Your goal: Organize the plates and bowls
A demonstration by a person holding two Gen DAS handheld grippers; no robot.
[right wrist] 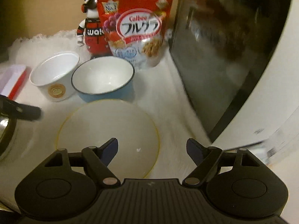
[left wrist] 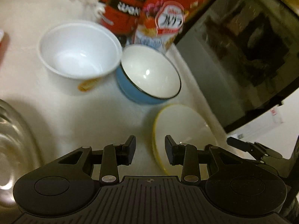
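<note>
Fingers of the right gripper (right wrist: 152, 150) stand spread wide with nothing between them, hovering above the near edge of the yellow-rimmed plate (right wrist: 108, 130). Those of the left gripper (left wrist: 150, 150) are partly spread and also empty, poised over the white cloth-covered surface (left wrist: 56, 102) just left of that same plate (left wrist: 179, 128).

Beyond the plate sit two bowls side by side, close enough that I cannot tell whether they touch: a blue bowl (right wrist: 104, 82) with a dark rim, and to its left a white bowl (right wrist: 54, 78) with a gold emblem. A red cereal bag (right wrist: 134, 26) and a small figurine (right wrist: 91, 33) stand behind them, a dark-fronted appliance (right wrist: 224, 56) rises on the right, and a glass lid (left wrist: 13, 140) lies at the near left.

Nothing appears stacked yet, so the step in hand is likely picking the first piece. To do it well, come in low on the plate's near rim with one finger above and one sliding under, since the soft cloth should give. Alternatively, nest one bowl in the other first by pinching a bowl wall at the rim, keeping it level and clear of the bag behind.
</note>
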